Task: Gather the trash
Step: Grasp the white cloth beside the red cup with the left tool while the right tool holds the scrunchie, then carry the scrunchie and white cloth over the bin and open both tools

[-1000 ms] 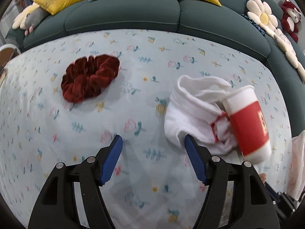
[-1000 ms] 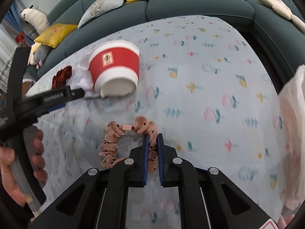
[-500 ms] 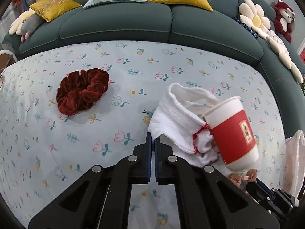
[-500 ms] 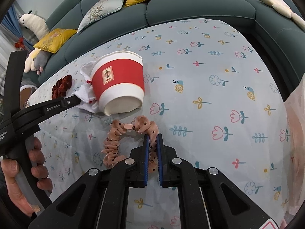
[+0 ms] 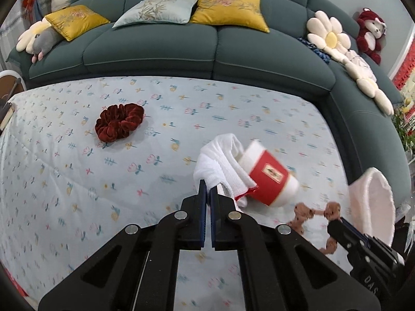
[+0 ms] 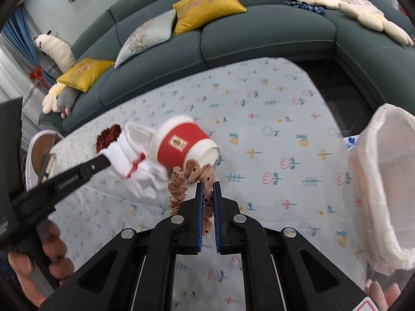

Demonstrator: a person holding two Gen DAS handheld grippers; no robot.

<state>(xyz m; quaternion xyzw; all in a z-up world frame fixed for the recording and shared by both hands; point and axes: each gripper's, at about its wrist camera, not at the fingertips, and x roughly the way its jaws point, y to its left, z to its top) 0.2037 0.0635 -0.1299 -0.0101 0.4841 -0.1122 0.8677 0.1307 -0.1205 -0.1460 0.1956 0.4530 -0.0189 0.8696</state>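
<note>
Left wrist view: left gripper [image 5: 207,184], wide open a second ago, now pinches the white cloth [image 5: 220,163] mid-frame, red paper cup [image 5: 269,184] tucked inside, while right gripper [image 6: 208,190] clamps the spotted scrunchie [image 6: 193,178].

A pale blue cloth printed with small flowers [image 5: 77,181] covers the whole flat surface, which meets a dark teal sofa [image 5: 155,51] along its 12 o'clock edge in the left wrist view. A dark red velvet scrunchie [image 5: 118,124] lies flat on the cloth at about 10 o'clock from the frame's centre, well apart from everything else and with bare cloth all round it.
</note>
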